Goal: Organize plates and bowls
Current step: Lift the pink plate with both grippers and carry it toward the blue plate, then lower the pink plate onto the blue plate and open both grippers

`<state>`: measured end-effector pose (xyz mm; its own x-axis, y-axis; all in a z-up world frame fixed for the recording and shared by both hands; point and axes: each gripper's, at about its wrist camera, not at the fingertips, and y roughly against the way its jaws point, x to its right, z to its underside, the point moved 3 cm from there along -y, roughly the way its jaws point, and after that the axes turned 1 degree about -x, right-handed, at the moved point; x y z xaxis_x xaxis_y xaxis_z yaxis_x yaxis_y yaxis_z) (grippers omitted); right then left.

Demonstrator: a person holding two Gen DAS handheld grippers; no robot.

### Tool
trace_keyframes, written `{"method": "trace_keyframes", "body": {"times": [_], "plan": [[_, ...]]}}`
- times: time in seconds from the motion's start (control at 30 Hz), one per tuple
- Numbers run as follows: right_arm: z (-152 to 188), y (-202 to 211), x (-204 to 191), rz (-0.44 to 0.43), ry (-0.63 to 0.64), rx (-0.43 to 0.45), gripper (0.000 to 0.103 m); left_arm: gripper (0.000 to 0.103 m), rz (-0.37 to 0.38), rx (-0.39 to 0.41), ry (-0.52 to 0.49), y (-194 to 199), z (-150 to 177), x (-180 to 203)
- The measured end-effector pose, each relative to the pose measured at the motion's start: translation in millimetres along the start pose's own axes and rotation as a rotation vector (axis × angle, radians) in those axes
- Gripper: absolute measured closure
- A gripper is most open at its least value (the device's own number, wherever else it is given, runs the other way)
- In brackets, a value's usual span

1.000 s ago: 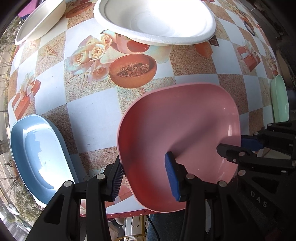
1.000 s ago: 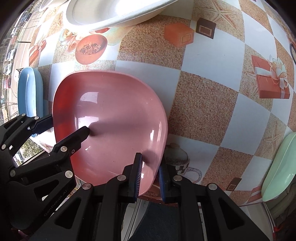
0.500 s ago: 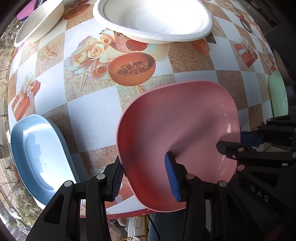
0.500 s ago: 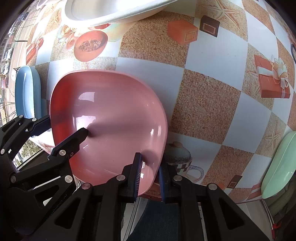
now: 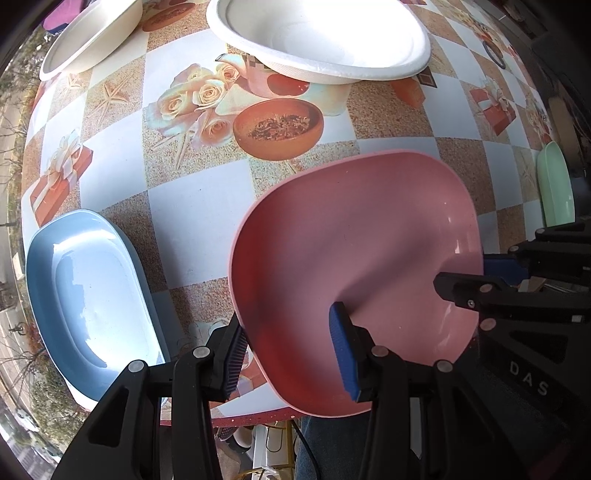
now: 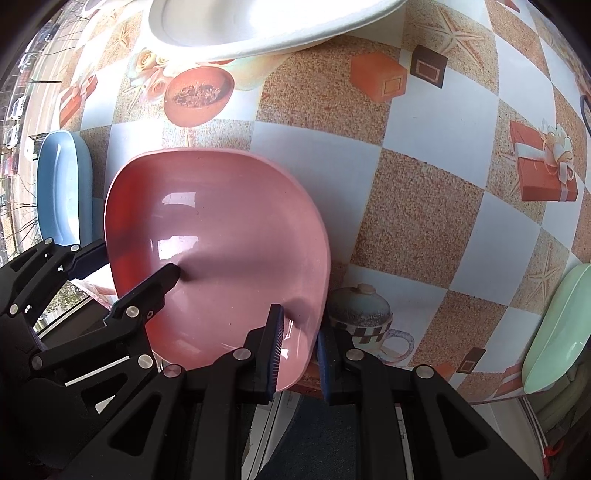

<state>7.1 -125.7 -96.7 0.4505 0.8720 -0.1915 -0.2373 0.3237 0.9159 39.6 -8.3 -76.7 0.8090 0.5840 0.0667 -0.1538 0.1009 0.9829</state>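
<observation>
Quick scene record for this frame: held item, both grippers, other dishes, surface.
held: pink bowl, gripped on opposite rims
left gripper: shut on rim
right gripper: shut on rim
blue plate: left of pink bowl, on table
white bowls: one behind, another far left
green plate: right table edge
surface: patterned tablecloth

Left tool [image 5: 291, 350]: points straight down; black linkage arms run in from the bottom edge of its own view.
Left tool fingers [image 5: 341, 341]: blue pads, one outside and one inside the left rim of the pink bowl [image 5: 354, 266], closed on it.
Right tool [image 6: 299, 345]: tilted steeply downward, black arms entering from below.
Right tool fingers [image 6: 275, 343]: narrow gap, pads clamped on the bowl's right rim, one inside, one outside.
Relation: both tools grip the same bowl at opposite sides; each shows in the other's view.
</observation>
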Motion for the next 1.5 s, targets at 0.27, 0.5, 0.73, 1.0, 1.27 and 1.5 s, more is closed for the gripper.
{"method": "trace_keyframes", "body": {"times": [0.27,0.5,0.73,1.0,1.27,1.5], "plan": [[-1.6,27.5,-5.6,0.039,0.040,0.060,0.083,0.056,-0.016,0.049,0.010,16.5,-2.0,-7.3],[-1.9,55.4,-12.9,0.031,0.068,0.125,0.083,0.056,-0.015,0.126,0.068,42.1,-4.5,-26.3],[1.0,77.9,-36.0,0.039,0.125,0.167,0.083,0.056,-0.051,0.163,0.124,52.5,2.2,-46.3],[5.8,88.7,-62.0,0.036,0.180,0.185,0.083,0.056,-0.092,0.202,0.183,65.5,7.0,-64.9],[-6.8,99.7,-82.5,0.035,0.251,0.165,0.083,0.056,-0.125,0.221,0.258,72.2,11.8,-95.7],[-9.0,96.6,-115.5,0.047,0.332,0.144,0.083,0.056,-0.144,0.217,0.327,67.1,20.7,-128.1]]}}
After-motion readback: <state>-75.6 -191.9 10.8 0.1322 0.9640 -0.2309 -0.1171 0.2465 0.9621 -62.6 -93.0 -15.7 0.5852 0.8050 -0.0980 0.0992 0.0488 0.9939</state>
